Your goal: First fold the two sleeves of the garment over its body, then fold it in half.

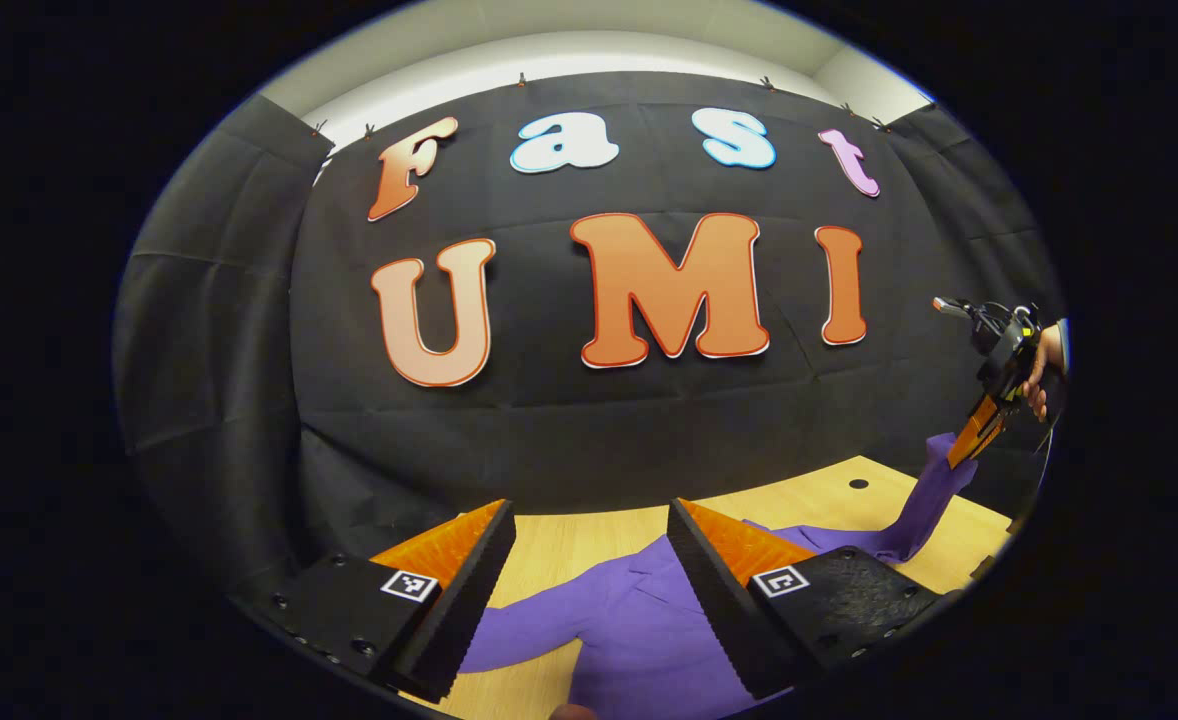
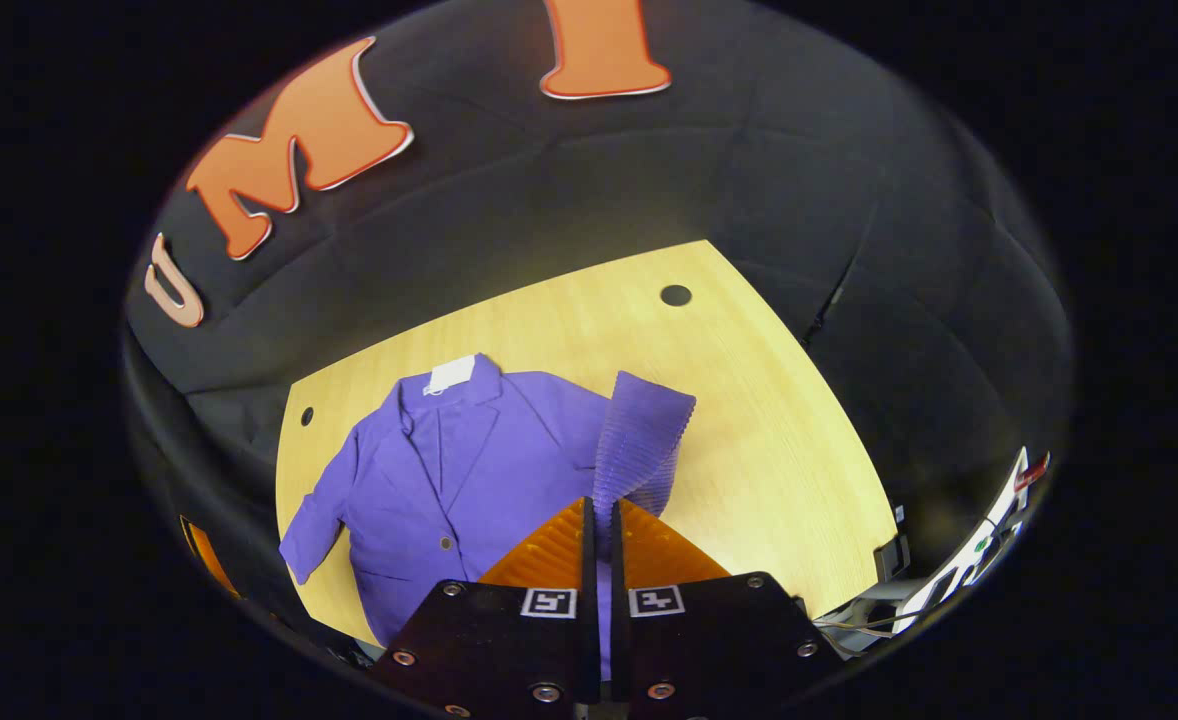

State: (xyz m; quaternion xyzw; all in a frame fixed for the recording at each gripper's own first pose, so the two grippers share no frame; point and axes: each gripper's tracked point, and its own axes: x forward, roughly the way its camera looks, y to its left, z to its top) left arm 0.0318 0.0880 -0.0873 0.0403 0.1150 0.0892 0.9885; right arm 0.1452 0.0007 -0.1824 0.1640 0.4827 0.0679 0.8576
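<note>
Purple jacket [image 2: 449, 470] lies front-up and flat on the light wood worktop [image 2: 769, 420], collar toward the far wall, a white tag [image 2: 449, 374] at the neck, lapels open, buttons down the front. In the right gripper view one sleeve [image 2: 639, 450] is lifted off the worktop, hanging taut up from the shoulder into the right tongs [image 2: 599, 540]; both fingers are pressed together on the cuff, with purple cloth showing in the thin slit between them. The other sleeve [image 2: 314, 520] lies spread out to the left of the body, short-looking and slightly bent. Two dark round holes in the worktop, one far [image 2: 676, 295], one at the left edge [image 2: 307, 415]. In the left gripper view, the left tongs [image 1: 589, 570] are wide apart with nothing between them, poised above the jacket [image 1: 629, 630] near its collar and one sleeve. Off to the right in that view, the raised sleeve [image 1: 934, 495] rises from the worktop [image 1: 569, 545] to the right tongs [image 1: 969, 445], held by a hand [image 1: 1044, 375].
</note>
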